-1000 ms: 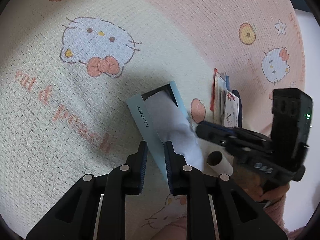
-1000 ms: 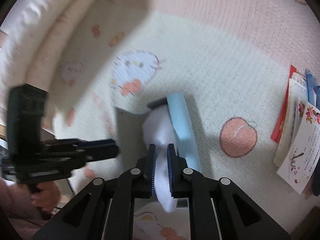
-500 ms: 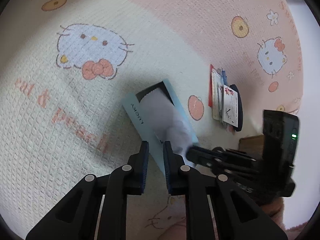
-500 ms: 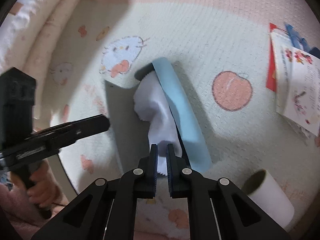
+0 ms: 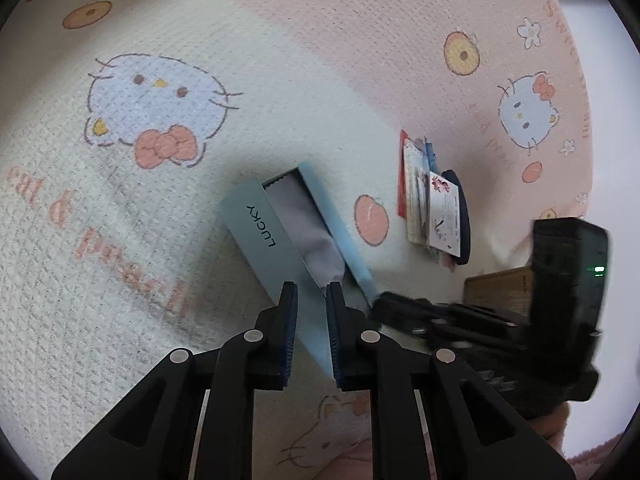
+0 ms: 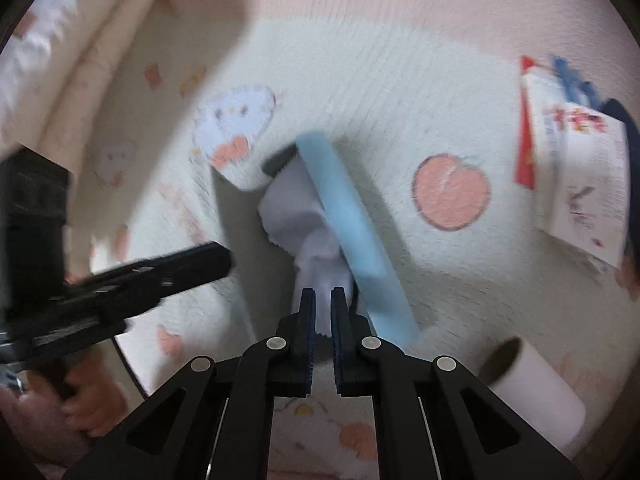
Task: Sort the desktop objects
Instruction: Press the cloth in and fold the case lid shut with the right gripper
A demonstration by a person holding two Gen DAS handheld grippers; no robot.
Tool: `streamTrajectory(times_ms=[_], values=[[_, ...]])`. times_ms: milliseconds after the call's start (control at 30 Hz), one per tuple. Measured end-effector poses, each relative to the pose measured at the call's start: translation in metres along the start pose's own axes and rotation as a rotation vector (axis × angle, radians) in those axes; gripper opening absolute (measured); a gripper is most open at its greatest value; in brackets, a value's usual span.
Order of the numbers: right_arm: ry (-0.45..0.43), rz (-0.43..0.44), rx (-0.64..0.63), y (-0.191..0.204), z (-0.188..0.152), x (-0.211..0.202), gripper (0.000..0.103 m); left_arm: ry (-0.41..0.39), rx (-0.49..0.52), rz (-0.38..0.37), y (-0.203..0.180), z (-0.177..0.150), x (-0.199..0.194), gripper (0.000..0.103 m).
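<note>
The light blue rectangular case (image 5: 276, 248) lies open on the cartoon-printed woven cloth (image 5: 160, 32), with the thin white wiping cloth (image 6: 316, 236) spilling from its hollow. The right gripper (image 6: 322, 308) comes in low, jaws pinched on the cloth's end (probably to tuck it in). The left gripper (image 5: 311, 300) steadies the lid, jaws clamped on it.

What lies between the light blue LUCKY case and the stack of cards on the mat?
Only mat: the left wrist view shows the blue case and the card stack apart, with bare printed mat between them, carrying a peach print.
</note>
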State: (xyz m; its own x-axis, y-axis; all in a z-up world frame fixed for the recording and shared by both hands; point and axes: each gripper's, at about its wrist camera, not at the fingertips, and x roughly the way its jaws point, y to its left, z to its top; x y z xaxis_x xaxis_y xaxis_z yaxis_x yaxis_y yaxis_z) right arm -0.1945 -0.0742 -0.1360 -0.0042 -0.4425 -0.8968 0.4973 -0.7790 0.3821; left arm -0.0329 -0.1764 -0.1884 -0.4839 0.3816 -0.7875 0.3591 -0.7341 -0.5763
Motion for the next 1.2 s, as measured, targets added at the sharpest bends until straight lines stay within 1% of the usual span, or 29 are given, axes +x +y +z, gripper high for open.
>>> streamTrajectory(times_ms=[100,200,267,367,433,467,500,567,667,733,800,900,967,1000,1033,1067,1100,1133,1167,1200], values=[[-0.066,-0.007,0.03,-0.011,0.0,-0.023,0.005,0.011,0.007,-0.018,-0.005,0.003,0.006,0.016],[-0.097,-0.042,0.059,-0.025,0.001,-0.027,0.012,0.011,0.027,-0.038,-0.012,0.008,0.012,0.016],[-0.09,-0.06,0.088,-0.032,0.002,-0.021,0.013,0.02,0.037,-0.043,-0.019,0.014,0.019,0.016],[-0.075,-0.058,0.111,-0.04,0.005,-0.007,0.013,0.028,0.053,-0.044,-0.027,0.021,0.031,0.016],[-0.039,-0.042,0.136,-0.046,0.005,0.006,0.013,0.038,0.058,-0.035,-0.03,0.024,0.04,0.016],[-0.008,-0.015,0.164,-0.049,0.004,0.013,0.013,0.045,0.061,-0.04,-0.031,0.026,0.046,0.016],[-0.002,-0.005,0.183,-0.052,0.003,0.014,0.013,0.046,0.061,-0.044,-0.03,0.027,0.05,0.016],[-0.013,-0.037,0.196,-0.056,0.0,0.012,0.013,0.048,0.053,-0.056,-0.029,0.029,0.057,0.016],[-0.035,-0.023,0.23,-0.06,-0.003,0.003,0.013,0.039,0.05,-0.073,-0.029,0.03,0.058,0.016],[-0.08,-0.001,0.227,-0.056,-0.003,-0.008,0.013,0.029,0.058,-0.07,-0.03,0.028,0.058,0.016],[-0.114,0.012,0.192,-0.047,-0.002,-0.017,0.013,0.02,0.064,-0.064,-0.031,0.027,0.057,0.016],[-0.101,0.03,0.136,-0.031,0.0,-0.013,0.013,0.009,0.044,-0.067,-0.03,0.026,0.056,0.016],[-0.069,-0.004,0.114,-0.025,-0.001,-0.001,0.013,-0.017,0.026,-0.052,-0.029,0.024,0.049,0.016],[-0.047,-0.037,0.109,-0.025,-0.001,0.007,0.013,-0.045,0.031,-0.033,-0.031,0.023,0.043,0.017],[-0.033,-0.049,0.108,-0.027,-0.004,0.011,0.013,-0.075,0.04,-0.01,-0.032,0.021,0.037,0.018],[-0.058,-0.043,0.114,-0.029,-0.006,0.012,0.013,-0.111,0.057,0.015,-0.034,0.019,0.028,0.023],[-0.063,-0.023,0.121,-0.032,-0.008,0.011,0.013,-0.131,0.069,0.029,-0.035,0.017,0.022,0.027],[-0.063,-0.01,0.135,-0.035,-0.008,0.011,0.013,-0.147,0.081,0.05,-0.035,0.015,0.015,0.034],[-0.06,0.002,0.149,-0.038,-0.008,0.012,0.013,-0.15,0.088,0.063,-0.034,0.014,0.012,0.037],[-0.061,0.019,0.162,-0.041,-0.008,0.012,0.013,-0.15,0.097,0.079,-0.033,0.012,0.009,0.037]])
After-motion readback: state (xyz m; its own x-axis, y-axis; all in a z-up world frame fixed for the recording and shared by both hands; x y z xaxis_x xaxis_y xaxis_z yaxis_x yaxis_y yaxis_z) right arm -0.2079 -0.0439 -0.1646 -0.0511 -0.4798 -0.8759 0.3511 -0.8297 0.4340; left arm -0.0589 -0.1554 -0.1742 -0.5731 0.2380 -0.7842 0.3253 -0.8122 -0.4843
